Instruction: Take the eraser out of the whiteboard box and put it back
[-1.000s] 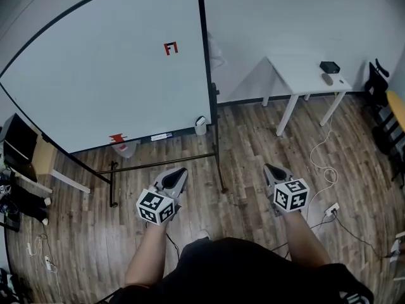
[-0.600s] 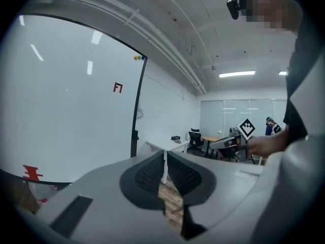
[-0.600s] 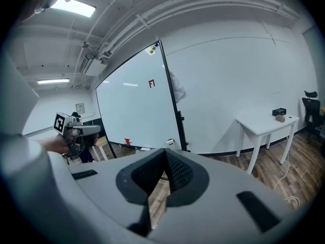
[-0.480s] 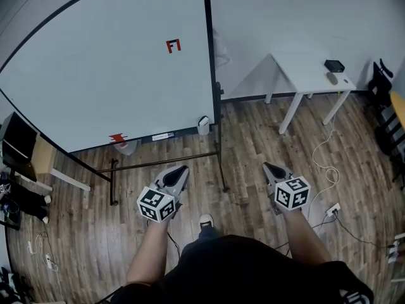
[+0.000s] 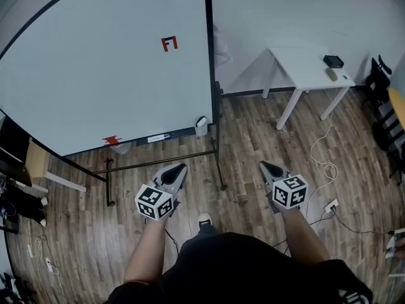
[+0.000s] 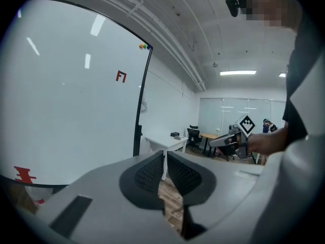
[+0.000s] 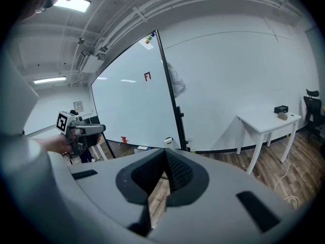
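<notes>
A big whiteboard (image 5: 107, 75) on a black stand fills the upper left of the head view. At its lower right corner hangs a small white box (image 5: 201, 124), also seen in the right gripper view (image 7: 168, 142); what lies inside is too small to tell. My left gripper (image 5: 180, 168) and right gripper (image 5: 264, 165) are held side by side above the wood floor, short of the board, pointing toward it. Both are shut with nothing between the jaws, the left gripper (image 6: 165, 154) and the right gripper (image 7: 165, 151) alike in their own views.
The stand's black crossbar and foot (image 5: 219, 170) lie just ahead of the grippers. A white table (image 5: 310, 75) with a small black box (image 5: 331, 61) stands at the right wall. Cables (image 5: 326, 170) trail on the floor at the right. A monitor and clutter (image 5: 12, 151) sit at the left.
Both grippers and the person have moved forward toward the whiteboard, which now looms larger; the coloured magnets at its top have left the head view. The jaws stayed shut.
</notes>
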### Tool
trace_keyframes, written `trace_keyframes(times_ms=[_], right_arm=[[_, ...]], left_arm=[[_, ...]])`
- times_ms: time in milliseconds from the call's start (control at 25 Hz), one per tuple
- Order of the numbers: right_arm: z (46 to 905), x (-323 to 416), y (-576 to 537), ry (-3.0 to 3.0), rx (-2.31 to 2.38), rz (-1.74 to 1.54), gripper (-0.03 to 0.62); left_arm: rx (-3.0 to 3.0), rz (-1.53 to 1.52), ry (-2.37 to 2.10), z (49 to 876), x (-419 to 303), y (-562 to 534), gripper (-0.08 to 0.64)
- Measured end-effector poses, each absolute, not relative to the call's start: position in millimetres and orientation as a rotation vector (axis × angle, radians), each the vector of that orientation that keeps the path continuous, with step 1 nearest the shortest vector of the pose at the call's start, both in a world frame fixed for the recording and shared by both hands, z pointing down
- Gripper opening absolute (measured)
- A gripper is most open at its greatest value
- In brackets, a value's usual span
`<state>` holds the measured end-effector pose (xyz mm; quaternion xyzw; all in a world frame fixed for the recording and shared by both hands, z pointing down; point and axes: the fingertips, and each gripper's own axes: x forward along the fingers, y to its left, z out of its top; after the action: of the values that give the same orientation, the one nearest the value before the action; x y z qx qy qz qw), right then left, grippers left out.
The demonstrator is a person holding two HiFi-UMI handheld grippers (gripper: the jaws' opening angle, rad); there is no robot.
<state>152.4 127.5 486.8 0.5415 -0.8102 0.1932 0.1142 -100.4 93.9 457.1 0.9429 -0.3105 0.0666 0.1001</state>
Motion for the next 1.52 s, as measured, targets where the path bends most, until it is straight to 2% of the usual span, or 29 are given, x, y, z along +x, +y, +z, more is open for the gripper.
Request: trace_keyframes(times_ms=[1520], right_arm=[[493.5,104.6,-14.6,-2.273,1.643,0.580,-0.006]], left_arm=[[2.795,0.222,-0.707,487.5,-122.7,-69.6,0.020]])
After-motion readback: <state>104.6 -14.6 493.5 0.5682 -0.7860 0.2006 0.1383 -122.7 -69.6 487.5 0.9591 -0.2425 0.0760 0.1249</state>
